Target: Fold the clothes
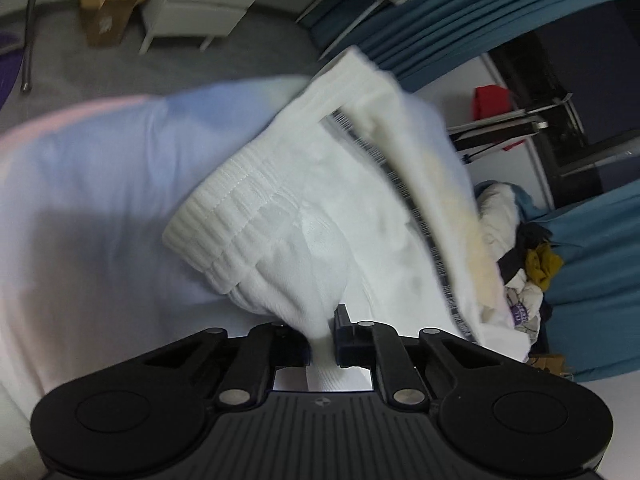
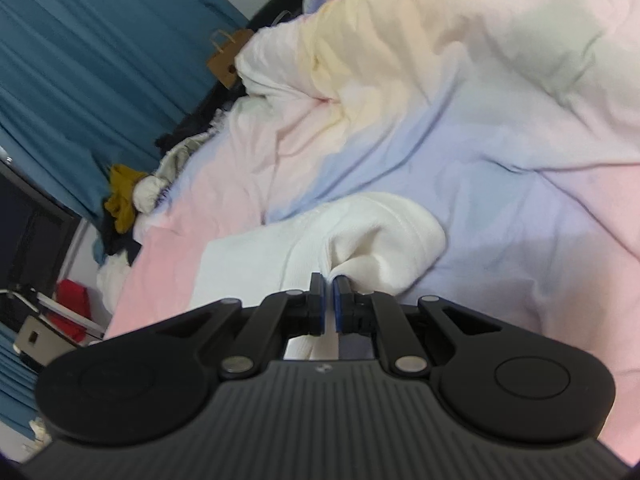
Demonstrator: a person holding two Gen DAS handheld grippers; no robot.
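A white knitted garment (image 1: 304, 200) with a ribbed hem lies bunched on the pastel bedsheet (image 1: 100, 168). My left gripper (image 1: 324, 332) is shut on a pinch of its white fabric, which runs back between the jaws. In the right wrist view the same white garment (image 2: 360, 232) is gathered into a fold on the pastel bedsheet (image 2: 500, 160). My right gripper (image 2: 329, 284) is shut on that fold's edge, the blue-padded jaws nearly touching with thin cloth between them.
A pile of mixed clothes (image 1: 520, 248) lies at the bed's edge by a blue curtain (image 1: 592, 264). A crumpled pastel duvet (image 2: 400, 40) fills the far bed. A paper bag (image 2: 228, 56), cardboard box (image 1: 108, 4) and white cabinet (image 1: 200, 4) stand beyond.
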